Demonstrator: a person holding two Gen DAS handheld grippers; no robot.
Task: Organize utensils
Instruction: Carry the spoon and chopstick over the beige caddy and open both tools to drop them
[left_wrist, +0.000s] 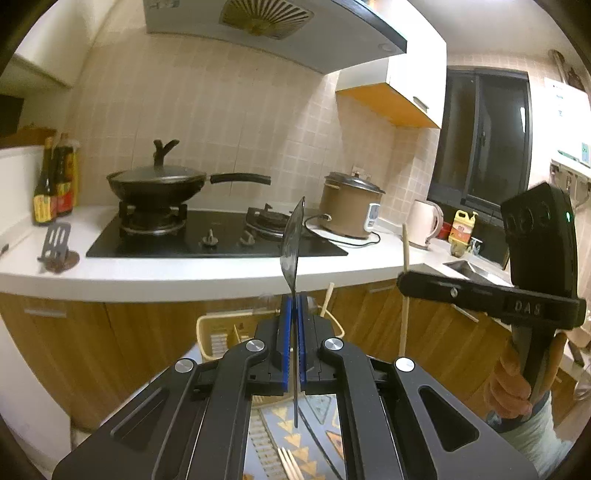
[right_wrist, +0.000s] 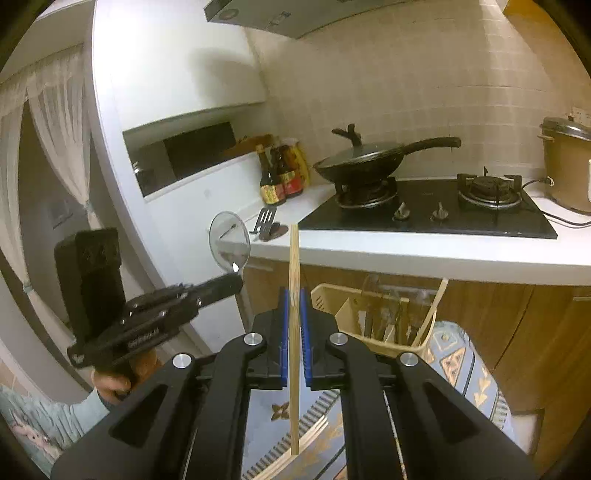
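Note:
My left gripper (left_wrist: 294, 306) is shut on a metal spoon (left_wrist: 291, 240), held upright and seen edge-on; from the right wrist view its bowl (right_wrist: 229, 242) stands above the left gripper (right_wrist: 236, 278). My right gripper (right_wrist: 293, 299) is shut on a wooden chopstick (right_wrist: 294, 295), held upright; it also shows in the left wrist view (left_wrist: 405, 295) at the right gripper's tip (left_wrist: 402, 282). A cream utensil basket (right_wrist: 424, 332) with dividers stands below, holding several utensils. More chopsticks (right_wrist: 295, 450) lie on the patterned cloth (right_wrist: 454, 362).
The white counter (left_wrist: 184, 275) carries a black hob (left_wrist: 218, 236) with a lidded wok (left_wrist: 159, 182), sauce bottles (left_wrist: 55, 181), a slotted rest (left_wrist: 55, 243), a rice cooker (left_wrist: 351, 210) and a kettle (left_wrist: 424, 223). A sink (left_wrist: 465, 267) lies to the right. Wooden cabinets stand beneath.

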